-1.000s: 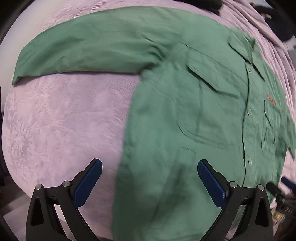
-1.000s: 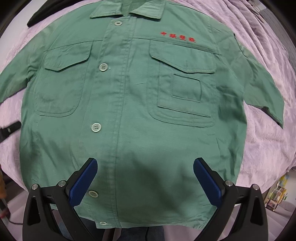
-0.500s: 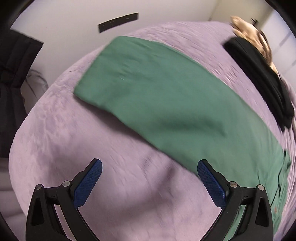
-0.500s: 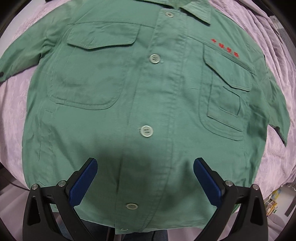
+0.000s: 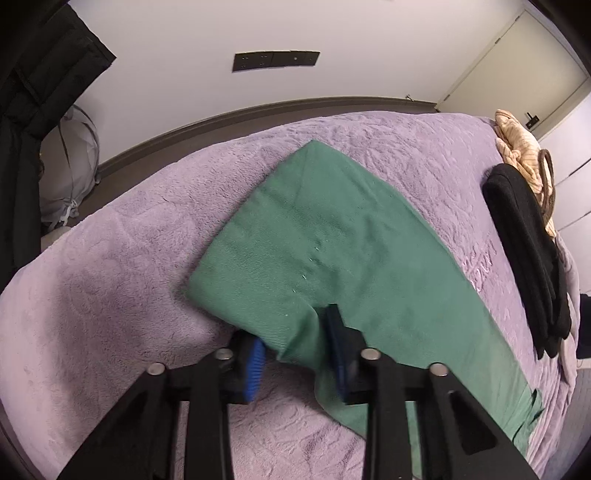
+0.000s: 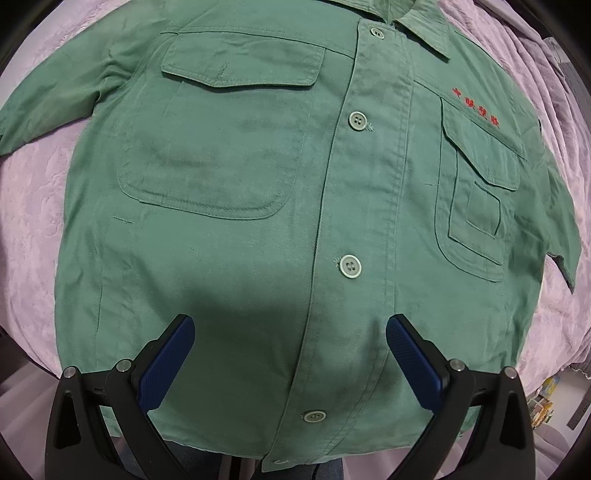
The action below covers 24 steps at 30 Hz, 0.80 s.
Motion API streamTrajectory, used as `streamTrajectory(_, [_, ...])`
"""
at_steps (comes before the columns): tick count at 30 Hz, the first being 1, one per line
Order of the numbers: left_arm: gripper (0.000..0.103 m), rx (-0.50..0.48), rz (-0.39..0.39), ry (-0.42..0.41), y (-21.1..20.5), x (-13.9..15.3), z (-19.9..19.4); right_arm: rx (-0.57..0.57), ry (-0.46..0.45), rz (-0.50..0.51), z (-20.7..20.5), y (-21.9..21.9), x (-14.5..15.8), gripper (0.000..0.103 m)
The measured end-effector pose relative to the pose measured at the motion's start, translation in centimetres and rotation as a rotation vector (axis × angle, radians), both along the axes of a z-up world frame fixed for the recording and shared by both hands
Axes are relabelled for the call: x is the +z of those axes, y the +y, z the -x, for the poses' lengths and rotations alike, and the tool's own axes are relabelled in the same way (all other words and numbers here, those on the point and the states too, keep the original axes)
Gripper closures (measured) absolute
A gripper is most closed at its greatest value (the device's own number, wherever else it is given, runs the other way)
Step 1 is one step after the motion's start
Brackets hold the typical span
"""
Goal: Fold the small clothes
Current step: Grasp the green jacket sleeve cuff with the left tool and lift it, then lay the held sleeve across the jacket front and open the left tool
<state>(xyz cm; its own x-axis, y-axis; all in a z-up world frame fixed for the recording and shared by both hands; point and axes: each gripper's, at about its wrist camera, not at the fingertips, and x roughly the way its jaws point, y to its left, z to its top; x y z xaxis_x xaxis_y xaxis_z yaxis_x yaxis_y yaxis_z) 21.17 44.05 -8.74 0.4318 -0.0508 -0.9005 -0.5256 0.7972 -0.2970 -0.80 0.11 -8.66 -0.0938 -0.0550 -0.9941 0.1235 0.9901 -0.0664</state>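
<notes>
At the near edge of the bed (image 5: pixel 110 280), left gripper (image 5: pixel 295 350) with jaws just closed, clamped on the edge of the sleeve (image 5: pixel 332 251) of the green shirt (image 6: pixel 258 206); fabric bunched between the blue pads (image 5: pixel 255 363). Sleeve stretched flat across the lilac blanket (image 6: pixel 33 192) toward the far edge, not yet folded inward. Over the lower front of the shirt, right gripper (image 6: pixel 290 365) pointed down with jaws wide apart, nothing between them, hovering above the button placket (image 6: pixel 351 266). Shirt spread face up, buttoned, both chest pockets and the collar (image 6: pixel 424 29) flat, second sleeve lying out toward the opposite edge. Judged progress: spreading complete, first sleeve fold only at the grasp stage; both sleeve folds and the body fold remaining. Beyond, at the far side of the bed, dark garment (image 5: pixel 528 251) and beige cloth (image 5: pixel 517 147) untouched
</notes>
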Motion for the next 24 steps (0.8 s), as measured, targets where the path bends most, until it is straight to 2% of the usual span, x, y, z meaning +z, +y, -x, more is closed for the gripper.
streamTrajectory(1, [0.087,-0.026,0.009,-0.021,-0.4,0.7,0.5,0.0,-0.004,-0.003,-0.1,0.3,0.1,0.0])
streamTrajectory(2, [0.09,-0.054,0.012,-0.046,-0.8,1.6,1.8,-0.001,-0.008,-0.005,-0.2,0.3,0.3,0.0])
streamTrajectory(5, [0.09,-0.139,-0.037,-0.135,-2.6,4.2,1.9,-0.013,-0.024,-0.017,-0.3,0.7,0.6,0.0])
streamTrajectory(10, [0.091,-0.32,-0.014,-0.281,-8.0,9.2,1.8,-0.045,-0.05,-0.043,0.5,-3.0,1.3,0.0])
streamTrajectory(14, [0.091,-0.537,0.015,-0.358,-16.8,12.8,2.2,-0.08,-0.077,-0.056,1.0,-5.9,2.0,0.0])
streamTrajectory(16, [0.091,-0.672,0.045,-0.392,-22.8,14.1,2.9,-0.105,-0.089,-0.059,1.4,-7.3,2.4,0.0])
streamTrajectory(17, [0.096,-0.723,0.064,-0.404,-25.3,14.5,3.7,-0.12,-0.095,-0.059,1.9,-8.1,2.7,0.0])
streamTrajectory(18, [0.096,-0.788,0.088,-0.408,-28.6,14.8,4.6,-0.14,-0.101,-0.06,2.2,-9.6,2.7,0.0])
streamTrajectory(21, [0.096,-0.94,0.146,-0.408,-38.0,14.5,7.2,-0.201,-0.109,-0.063,3.4,-12.3,2.5,0.0])
streamTrajectory(24, [0.096,-1.058,0.168,-0.354,-46.3,12.5,9.5,-0.266,-0.108,-0.066,4.4,-15.2,1.9,0.0])
